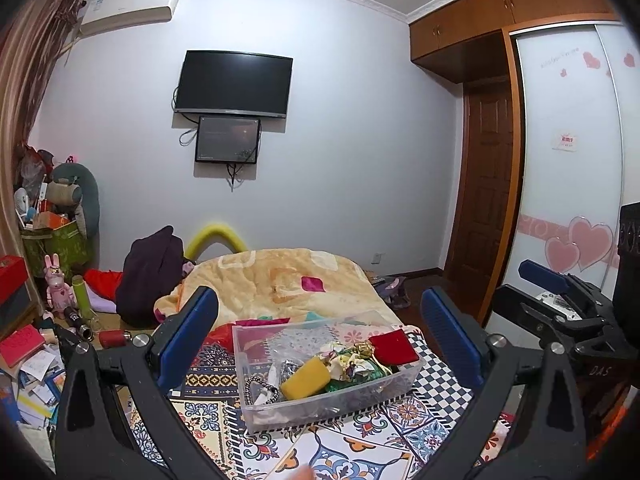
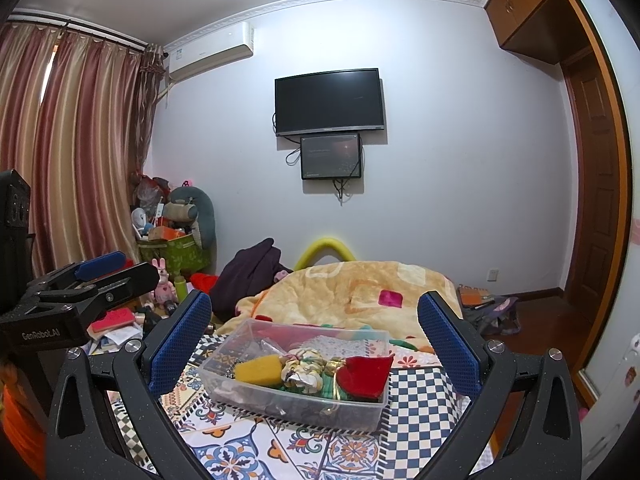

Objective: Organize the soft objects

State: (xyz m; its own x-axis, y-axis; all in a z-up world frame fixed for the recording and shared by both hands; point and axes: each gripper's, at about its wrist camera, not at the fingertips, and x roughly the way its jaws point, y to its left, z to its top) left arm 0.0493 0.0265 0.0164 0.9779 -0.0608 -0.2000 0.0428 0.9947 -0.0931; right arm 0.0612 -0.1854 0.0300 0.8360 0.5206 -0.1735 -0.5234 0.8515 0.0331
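Note:
A clear plastic bin (image 1: pixel 256 412) (image 2: pixel 224 390) sits on a patterned cloth on the bed. Inside lie a yellow sponge (image 1: pixel 306 378) (image 2: pixel 258 369), a red velvet pouch (image 1: pixel 394 346) (image 2: pixel 362 374), a crumpled floral cloth (image 1: pixel 344 360) (image 2: pixel 302 368) and green fabric. My left gripper (image 1: pixel 320 336) is open and empty, held above and in front of the bin. My right gripper (image 2: pixel 316 340) is open and empty, also framing the bin from above. Each gripper shows at the edge of the other's view.
A yellow blanket (image 1: pixel 288 280) (image 2: pixel 360 292) is heaped behind the bin. A dark garment (image 1: pixel 150 272) lies at the bed's left. Clutter, books and toys (image 1: pixel 40 344) cover the floor at left. A wardrobe (image 1: pixel 568 160) and door stand at right.

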